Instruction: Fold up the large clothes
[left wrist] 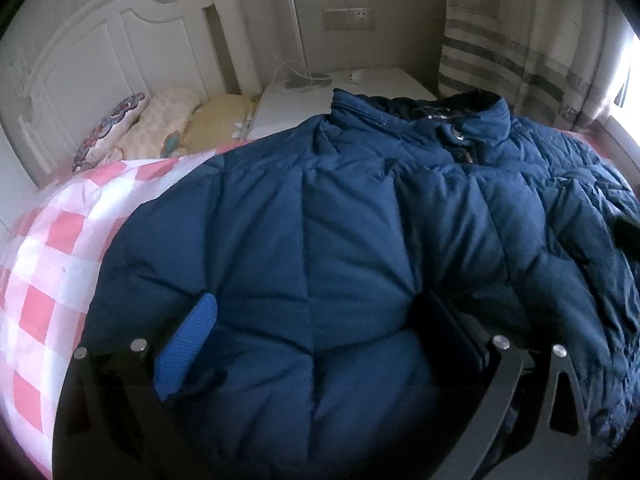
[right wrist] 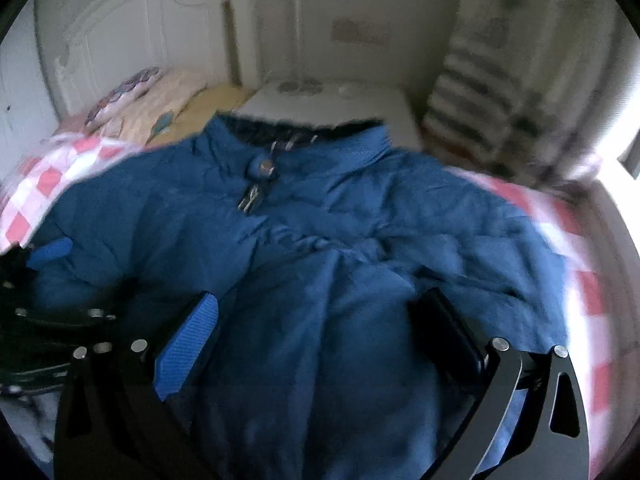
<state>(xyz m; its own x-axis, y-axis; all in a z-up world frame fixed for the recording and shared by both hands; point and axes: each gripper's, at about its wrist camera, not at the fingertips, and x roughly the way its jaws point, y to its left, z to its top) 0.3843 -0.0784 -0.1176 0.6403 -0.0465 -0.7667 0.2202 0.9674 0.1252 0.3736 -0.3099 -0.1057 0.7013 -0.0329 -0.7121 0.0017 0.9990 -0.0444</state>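
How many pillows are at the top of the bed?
3, in a row by the headboard: a patterned pillow nearest it, a cream checked pillow in the middle, and a yellow pillow beside the white nightstand. The blue jacket may hide more.

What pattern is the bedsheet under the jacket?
Pink-and-white checks on the bedsheet, clearest in the left wrist view.

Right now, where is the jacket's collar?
In both views the collar lies at the jacket's far end, toward the white nightstand, right of the pillows.
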